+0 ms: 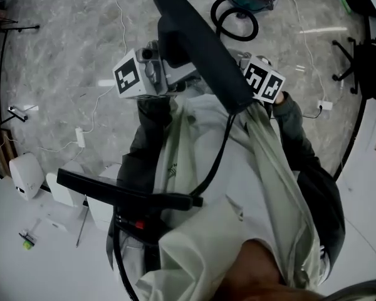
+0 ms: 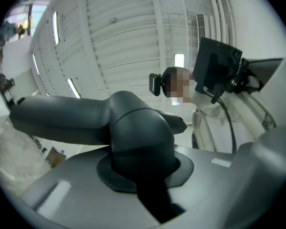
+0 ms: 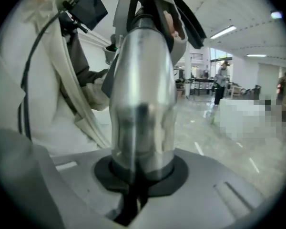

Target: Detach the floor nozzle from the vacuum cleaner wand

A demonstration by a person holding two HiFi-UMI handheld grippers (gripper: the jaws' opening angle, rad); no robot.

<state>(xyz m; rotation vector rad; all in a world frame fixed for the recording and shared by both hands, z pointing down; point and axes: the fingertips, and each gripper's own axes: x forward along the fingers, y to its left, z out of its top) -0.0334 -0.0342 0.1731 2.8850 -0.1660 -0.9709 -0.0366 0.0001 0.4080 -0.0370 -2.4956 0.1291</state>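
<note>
left gripper (image 2: pixel 144 187): clenched on the floor nozzle (image 1: pixel 197 46) neck | right gripper (image 3: pixel 136 194): grasping the silver wand (image 3: pixel 142 75) | floor nozzle: held aloft between both grippers, against the person's pale coat (image 1: pixel 238 187), above the marble floor (image 1: pixel 62 49)

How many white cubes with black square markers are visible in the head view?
2. One white marker cube is on the left gripper, left of the dark grey floor nozzle; the other is on the right gripper, right of it. None seems hidden.
</note>
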